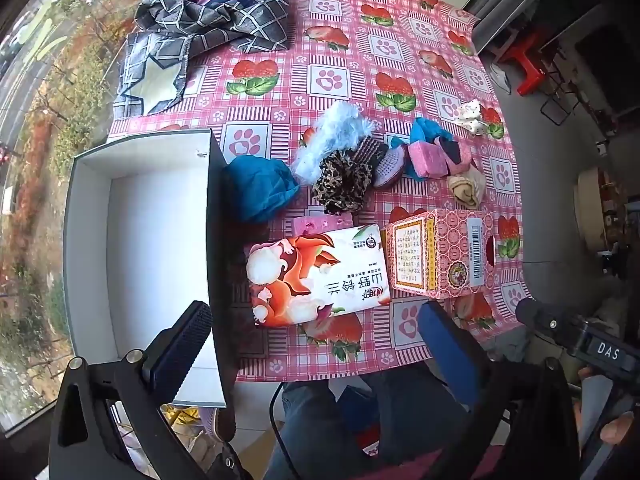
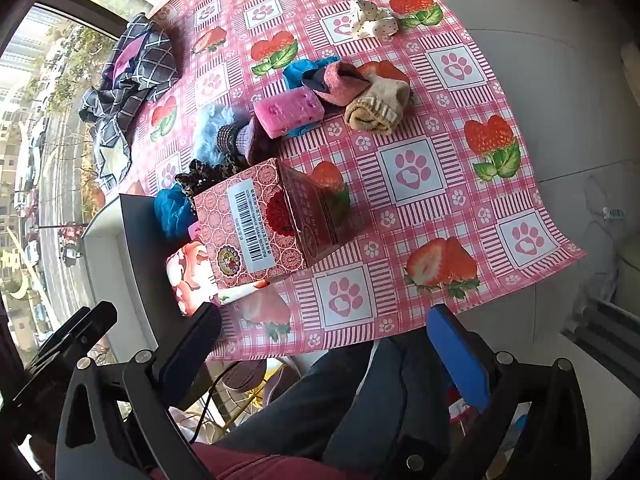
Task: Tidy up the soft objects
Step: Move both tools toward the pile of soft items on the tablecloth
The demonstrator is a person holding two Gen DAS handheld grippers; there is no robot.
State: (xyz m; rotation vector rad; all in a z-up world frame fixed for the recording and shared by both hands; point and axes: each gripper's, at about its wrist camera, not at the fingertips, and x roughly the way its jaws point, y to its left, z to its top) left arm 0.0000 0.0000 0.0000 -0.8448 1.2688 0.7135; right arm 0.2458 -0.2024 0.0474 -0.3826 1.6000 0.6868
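Note:
Soft items lie clustered mid-table: a blue cloth [image 1: 260,188], a leopard scrunchie [image 1: 340,188], a light-blue fluffy piece [image 1: 336,136], a pink sponge [image 1: 426,160] [image 2: 288,112], a pink sock [image 2: 340,80] and a rolled beige sock [image 1: 466,188] [image 2: 380,108]. A polka-dot cloth [image 1: 474,116] [image 2: 372,20] lies apart, farther back. An open white box [image 1: 140,240] stands at the left. My left gripper [image 1: 314,308] hangs open above the tissue pack [image 1: 320,276], holding nothing. My right gripper [image 2: 324,312] is open over the table's near edge, empty, short of the pink carton [image 2: 256,216].
A checkered cloth [image 1: 208,28] is bunched at the far left corner by the window. The strawberry tablecloth [image 2: 440,168] is bare on the right side. A person's legs [image 2: 320,400] sit under the near edge. A red stool [image 1: 524,64] stands on the floor beyond.

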